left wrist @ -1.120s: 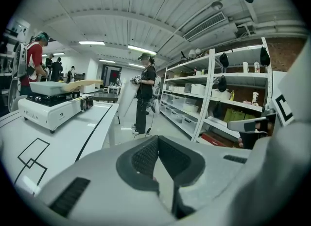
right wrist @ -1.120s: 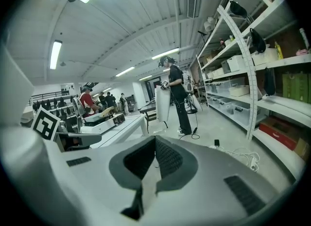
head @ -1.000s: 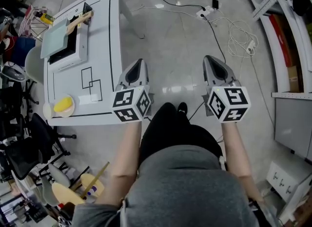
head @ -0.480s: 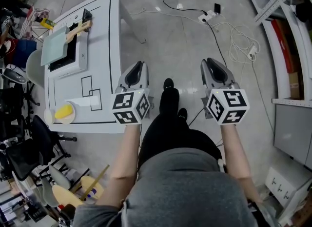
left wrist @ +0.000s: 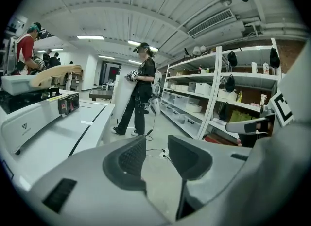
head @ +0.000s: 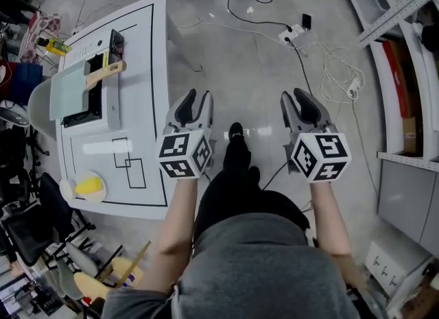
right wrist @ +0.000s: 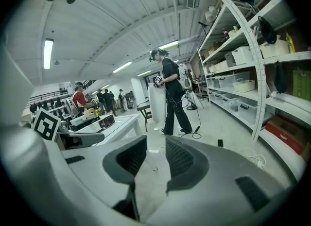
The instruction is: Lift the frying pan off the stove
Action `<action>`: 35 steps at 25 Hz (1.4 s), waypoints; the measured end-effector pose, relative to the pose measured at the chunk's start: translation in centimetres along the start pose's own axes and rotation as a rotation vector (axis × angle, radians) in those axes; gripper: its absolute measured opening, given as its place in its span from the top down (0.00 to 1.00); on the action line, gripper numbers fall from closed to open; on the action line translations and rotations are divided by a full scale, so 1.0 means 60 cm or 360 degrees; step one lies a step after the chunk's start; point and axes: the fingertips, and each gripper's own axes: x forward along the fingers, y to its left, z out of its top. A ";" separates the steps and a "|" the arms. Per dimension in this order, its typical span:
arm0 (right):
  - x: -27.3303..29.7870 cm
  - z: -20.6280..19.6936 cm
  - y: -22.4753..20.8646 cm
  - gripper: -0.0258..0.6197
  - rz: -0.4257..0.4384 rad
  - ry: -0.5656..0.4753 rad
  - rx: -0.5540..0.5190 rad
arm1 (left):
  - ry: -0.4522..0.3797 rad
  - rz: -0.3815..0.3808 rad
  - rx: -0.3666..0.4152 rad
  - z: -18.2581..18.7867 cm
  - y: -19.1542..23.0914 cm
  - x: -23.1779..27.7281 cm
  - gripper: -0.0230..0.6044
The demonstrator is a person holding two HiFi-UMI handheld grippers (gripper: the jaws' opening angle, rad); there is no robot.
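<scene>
No words or numbers are legible. The white stove (left wrist: pixel 29 123) bears a small logo (left wrist: pixel 22 126), too tiny to read. Marker cubes (head: pixel 184 155) show only black-and-white square patterns.

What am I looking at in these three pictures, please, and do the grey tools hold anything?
There is no robot: a person carries a gripper in each hand, the left gripper and the right gripper. One picture looks down from a camera on the person's head; the other two look along each gripper's jaws. Both are opening, with nothing between them. On the white table at the left stands a stove bearing the frying pan, and a plate with something yellow.
</scene>
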 end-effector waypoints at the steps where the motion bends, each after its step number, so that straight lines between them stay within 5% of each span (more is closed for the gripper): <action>1: 0.016 0.006 -0.002 0.77 0.0004 0.0011 0.0004 | -0.0001 -0.0002 -0.0009 0.007 0.009 0.013 0.75; 22: 0.309 0.114 0.031 0.74 0.0162 0.0146 -0.0008 | 0.0102 0.0084 -0.0180 0.057 0.180 0.184 0.70; 29: 0.415 0.160 0.092 0.74 0.0453 0.0191 -0.0074 | 0.0056 0.0302 -0.0275 0.074 0.242 0.185 0.70; 35: 0.523 0.195 0.198 0.75 0.0888 0.0302 -0.0221 | 0.0004 0.0649 -0.0413 0.077 0.299 0.158 0.70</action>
